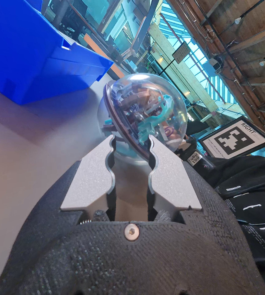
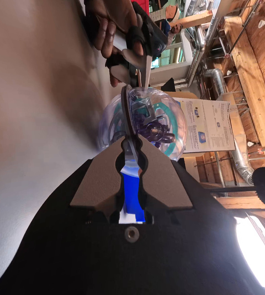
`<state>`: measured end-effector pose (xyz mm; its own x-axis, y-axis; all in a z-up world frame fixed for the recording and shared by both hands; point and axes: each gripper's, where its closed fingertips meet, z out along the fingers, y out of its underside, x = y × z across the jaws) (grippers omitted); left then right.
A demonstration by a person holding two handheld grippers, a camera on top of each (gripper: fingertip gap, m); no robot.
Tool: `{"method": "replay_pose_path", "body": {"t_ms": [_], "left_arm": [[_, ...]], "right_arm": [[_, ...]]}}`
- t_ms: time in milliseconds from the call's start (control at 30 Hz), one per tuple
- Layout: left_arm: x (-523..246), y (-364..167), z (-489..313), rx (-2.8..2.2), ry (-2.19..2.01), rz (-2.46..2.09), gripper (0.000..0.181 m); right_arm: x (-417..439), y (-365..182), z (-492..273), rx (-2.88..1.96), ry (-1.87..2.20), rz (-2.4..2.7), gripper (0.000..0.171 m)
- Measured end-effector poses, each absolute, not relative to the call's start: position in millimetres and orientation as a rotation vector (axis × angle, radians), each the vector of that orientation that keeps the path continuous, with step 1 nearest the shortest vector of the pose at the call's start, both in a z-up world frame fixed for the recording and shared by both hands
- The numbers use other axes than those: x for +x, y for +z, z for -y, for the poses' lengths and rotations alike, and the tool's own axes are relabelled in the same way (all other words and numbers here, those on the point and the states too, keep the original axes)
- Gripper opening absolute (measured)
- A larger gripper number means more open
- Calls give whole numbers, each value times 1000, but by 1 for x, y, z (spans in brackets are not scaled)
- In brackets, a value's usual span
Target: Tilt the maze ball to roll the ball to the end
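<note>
Maze ball: a clear, hard plastic sphere point(image 1: 142, 116) with teal and brown tracks inside and a dark flat rim around its middle; it is held up between the two grippers, above the pale table point(image 1: 16, 151); in the left wrist view it sits at 12 o'clock from the fingertips, the blue plastic bin point(image 1: 32, 55) at its 10 o'clock

Left gripper: the grey-fingered left gripper point(image 1: 131, 138) has its jaws part spread around the lower shell and rim; whether the pads press the shell I cannot tell

Right gripper: the tan-fingered right gripper point(image 2: 131, 137) is nearly closed, pinching the dark rim point(image 2: 125, 111) at the sphere's 6 o'clock in its own view

Small ball: a shiny bead point(image 2: 154, 131) seems to sit among the purple tracks; not certain

Handling, as I judge: light, stiff, hollow; the smooth curved shell looks slippery, so the rim is the surest hold; hard squeezing may crack or pop the halves

Tilting: slow, small turns of both wrists together; a jerk would likely throw the bead off its track

Background: a printed sheet point(image 2: 208, 124) stands at 3 o'clock beyond the sphere
</note>
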<state>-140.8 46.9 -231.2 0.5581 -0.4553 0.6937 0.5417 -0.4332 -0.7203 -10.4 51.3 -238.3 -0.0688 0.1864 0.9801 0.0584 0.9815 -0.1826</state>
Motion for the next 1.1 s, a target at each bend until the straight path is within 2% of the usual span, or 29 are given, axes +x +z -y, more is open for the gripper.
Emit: {"method": "replay_pose_path", "body": {"t_ms": [333,467,800,1033,1100], "left_arm": [[-124,-223,-47,-1622,-1355,134,24],[-114,-225,-45,-1658,-1354,79,9],[-112,-231,-44,-1712,-1263,42,6],[-116,-234,-44,-1724,-1272,106,6],[-118,-235,-44,-1722,-1290,144,6]], "right_arm": [[-5,-244,-39,-142,162,1673,7],[-5,-253,-38,-134,155,1714,6],[-5,-262,-41,-163,148,1757,0],[2,-234,-61,-491,484,1670,18],[2,-226,-84,-712,632,1606,32]]}}
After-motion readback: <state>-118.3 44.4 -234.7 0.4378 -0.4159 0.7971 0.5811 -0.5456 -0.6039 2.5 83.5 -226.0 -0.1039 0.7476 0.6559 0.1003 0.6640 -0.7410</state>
